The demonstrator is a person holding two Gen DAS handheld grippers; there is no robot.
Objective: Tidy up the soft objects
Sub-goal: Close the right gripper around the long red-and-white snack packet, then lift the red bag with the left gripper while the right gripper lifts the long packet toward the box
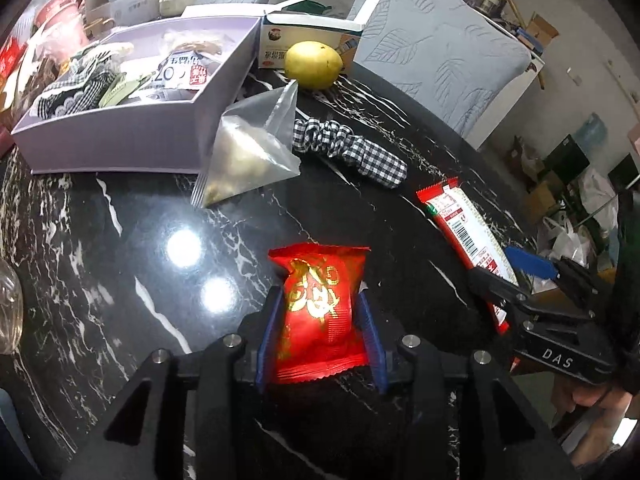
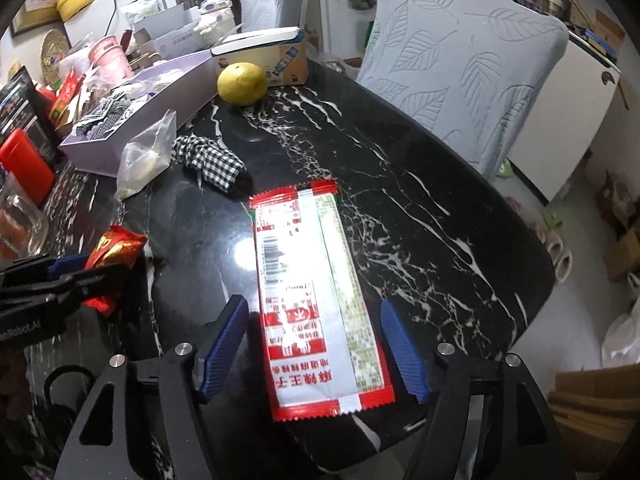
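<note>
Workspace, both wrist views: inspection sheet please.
Surface: black marble table, glossy, with glare.
Job's things: red snack pouch between left pads; long red-white packet flat on the table; checked scrunchie and clear bag beside the lilac box, which already holds soft items.
Clutter: yellow fruit, carton.
Grippers: left hand-held gripper shut on the pouch; right hand-held gripper open, straddling the packet.
Cables: one dark lead, far back left.
Surroundings: covered chair, boxes on the floor.
</note>
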